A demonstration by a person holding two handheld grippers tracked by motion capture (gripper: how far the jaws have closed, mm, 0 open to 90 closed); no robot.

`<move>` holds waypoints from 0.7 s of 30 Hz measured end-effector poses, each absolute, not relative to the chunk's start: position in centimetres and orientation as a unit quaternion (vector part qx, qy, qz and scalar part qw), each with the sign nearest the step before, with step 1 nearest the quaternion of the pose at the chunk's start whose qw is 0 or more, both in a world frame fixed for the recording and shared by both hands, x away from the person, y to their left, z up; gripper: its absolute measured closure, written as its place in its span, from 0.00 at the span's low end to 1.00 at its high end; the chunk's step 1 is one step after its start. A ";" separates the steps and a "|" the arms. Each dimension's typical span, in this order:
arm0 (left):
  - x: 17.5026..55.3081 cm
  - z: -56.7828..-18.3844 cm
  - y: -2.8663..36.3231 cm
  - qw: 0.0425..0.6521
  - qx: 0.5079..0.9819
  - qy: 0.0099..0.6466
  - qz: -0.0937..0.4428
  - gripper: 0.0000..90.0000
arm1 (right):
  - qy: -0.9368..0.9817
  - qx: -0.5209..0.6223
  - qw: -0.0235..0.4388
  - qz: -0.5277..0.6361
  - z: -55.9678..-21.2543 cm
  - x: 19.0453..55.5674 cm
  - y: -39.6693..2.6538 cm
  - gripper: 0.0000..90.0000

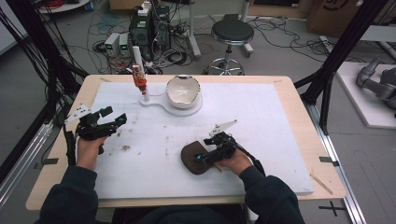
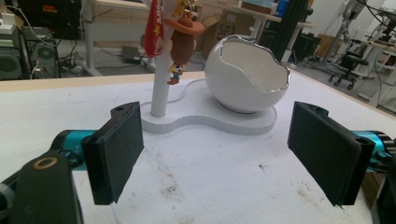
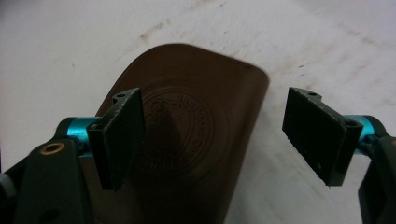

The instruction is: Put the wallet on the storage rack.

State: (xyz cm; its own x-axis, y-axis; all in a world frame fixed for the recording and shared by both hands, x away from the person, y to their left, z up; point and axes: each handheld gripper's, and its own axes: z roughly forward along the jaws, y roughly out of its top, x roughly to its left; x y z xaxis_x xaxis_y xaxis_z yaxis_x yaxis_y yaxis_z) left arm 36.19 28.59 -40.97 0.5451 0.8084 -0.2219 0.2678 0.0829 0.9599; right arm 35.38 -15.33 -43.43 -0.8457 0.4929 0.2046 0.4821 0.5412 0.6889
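1. The right tool (image 1: 208,156) hangs over a brown leather pad (image 1: 195,157) that lies flat on the white surface (image 1: 261,121), at about 5 o'clock from the surface's middle in the high view.
2. In the right gripper view the pad (image 3: 196,140) shows a round embossed seal; the right tool (image 3: 212,135) has its jaws spread wide, one over the pad's left part and the other out past its right edge, gripping nothing.
3. I cannot tell whether the jaw tips touch the pad or the surface.
4. The left tool (image 1: 109,120) sits at about 9 o'clock on the surface, well apart from the pad, pointing towards 2 o'clock.
5. In the left gripper view the left tool (image 2: 219,154) is also wide open and empty, with bare, smudged surface between its jaws.
6. Ahead of it, at 12 o'clock on the surface, stands a flat white base (image 2: 210,119) carrying a white eggshell-shaped bowl (image 2: 247,77) with a jagged rim and, just beside it, a white post (image 2: 159,88).
7. A small figure (image 2: 182,42) with an orange hat hangs against the post's upper part.
8. Nothing lies between the right tool and the pad; dark smudges (image 1: 125,148) mark the surface between the two tools.
9. Beyond the far edge, at 12 o'clock, a black stool (image 1: 232,32) and tangled cables (image 1: 163,56) sit on the floor.
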 end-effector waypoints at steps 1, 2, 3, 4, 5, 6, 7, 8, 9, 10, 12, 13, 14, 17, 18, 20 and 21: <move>36.2 -41.0 28.3 0.601 0.645 0.415 0.222 0.21 | 0.876 0.280 0.001 0.392 -43.5 35.5 -15.4 0.24; 36.2 -41.0 28.2 0.600 0.649 0.413 0.221 0.21 | 0.875 0.285 -0.003 0.392 -43.5 35.6 -15.5 0.24; 36.2 -41.0 28.2 0.600 0.649 0.413 0.221 0.21 | 0.873 0.288 -0.012 0.394 -43.7 35.7 -15.5 0.24; 36.2 -41.1 28.1 0.597 0.653 0.411 0.219 0.21 | 0.871 0.293 -0.021 0.394 -43.7 35.8 -15.6 0.25; 36.2 -41.1 28.1 0.597 0.653 0.411 0.219 0.21 | 0.869 0.297 -0.033 0.395 -43.9 36.0 -15.6 0.26; 36.3 -41.2 27.9 0.595 0.657 0.409 0.217 0.21 | 0.866 0.304 -0.045 0.394 -44.0 36.1 -15.7 0.27; 36.3 -41.2 27.9 0.595 0.657 0.409 0.217 0.21 | 0.864 0.307 -0.058 0.396 -44.2 36.2 -15.8 0.29; 36.3 -41.2 27.8 0.595 0.658 0.409 0.215 0.21 | 0.861 0.306 -0.066 0.400 -44.3 36.3 -15.9 0.32; 36.3 -41.3 27.7 0.594 0.660 0.408 0.213 0.21 | 0.861 0.304 -0.075 0.402 -44.4 36.4 -16.0 0.35; 36.4 -41.3 27.6 0.593 0.661 0.408 0.212 0.21 | 0.860 0.305 -0.078 0.401 -44.4 36.4 -16.0 0.36; 36.4 -41.3 27.5 0.593 0.662 0.407 0.210 0.22 | 0.861 0.304 -0.079 0.399 -44.3 36.4 -16.0 0.38; 36.4 -41.4 27.4 0.593 0.663 0.407 0.208 0.22 | 0.864 0.299 -0.075 0.399 -44.2 36.3 -16.0 0.40; 36.4 -41.4 27.3 0.593 0.665 0.405 0.205 0.22 | 0.867 0.294 -0.068 0.398 -44.1 36.2 -15.9 0.41; 36.5 -41.5 26.4 0.600 0.672 0.395 0.179 0.23 | 0.885 0.245 -0.008 0.397 -43.4 35.5 -15.1 0.47; 36.6 -41.6 25.9 0.602 0.675 0.391 0.169 0.24 | 0.887 0.238 0.006 0.395 -43.2 35.3 -15.0 0.48; 36.8 -41.7 24.8 0.603 0.687 0.378 0.146 0.24 | 0.895 0.210 0.046 0.391 -42.9 34.9 -14.6 0.51; 36.8 -41.7 24.2 0.605 0.692 0.371 0.137 0.24 | 0.897 0.200 0.058 0.390 -42.8 34.8 -14.4 0.52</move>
